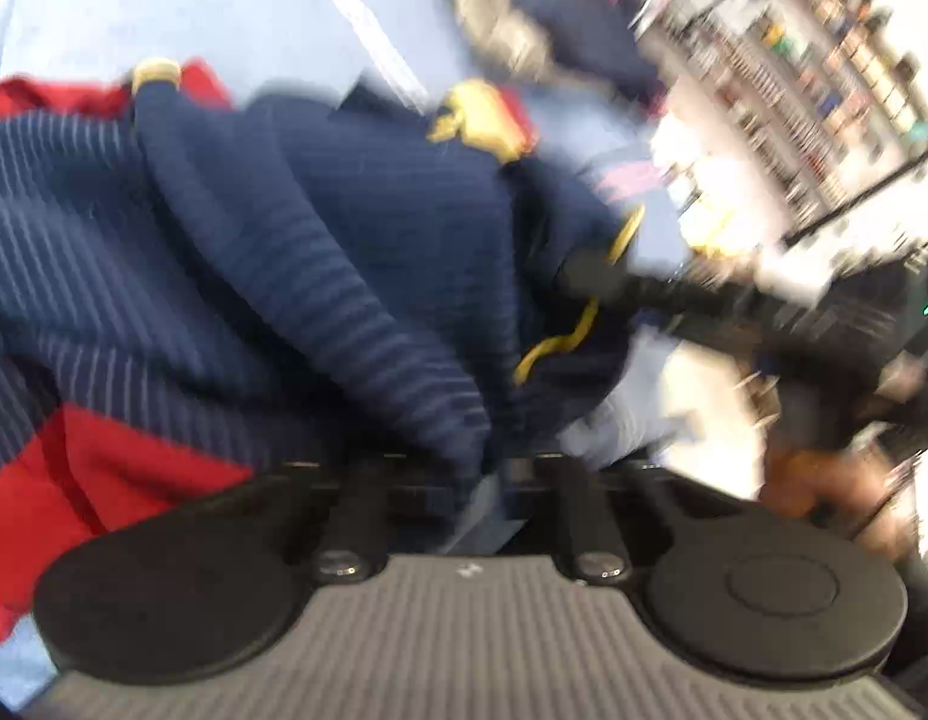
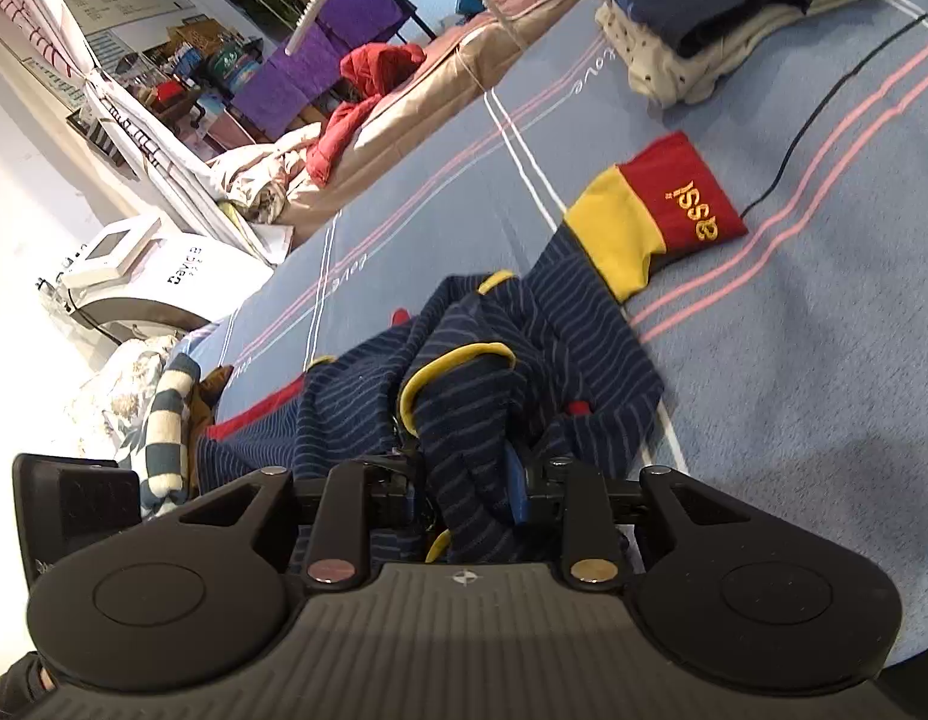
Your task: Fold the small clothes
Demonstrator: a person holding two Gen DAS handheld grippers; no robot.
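Observation:
A navy striped garment (image 2: 524, 360) with red and yellow cuffs lies bunched on the blue bed sheet (image 2: 794, 408). One sleeve's red and yellow cuff (image 2: 656, 216) lies flat farther out. My right gripper (image 2: 464, 492) has a thick fold of the navy fabric filling the gap between its pads. The left wrist view is motion-blurred: the same garment (image 1: 296, 252) fills it, and a fold runs down into my left gripper (image 1: 470, 480), whose jaws are closed on it with the fingertips hidden. The right gripper's dark finger (image 1: 590, 276) grips the yellow-trimmed edge.
A pile of folded clothes (image 2: 734, 18) sits at the far end of the sheet, with a black cable (image 2: 824, 90) trailing past it. A red jacket (image 2: 368, 84) lies on a pink bed beyond. A white machine (image 2: 152, 276) stands left; shelves (image 1: 794, 90) on the right.

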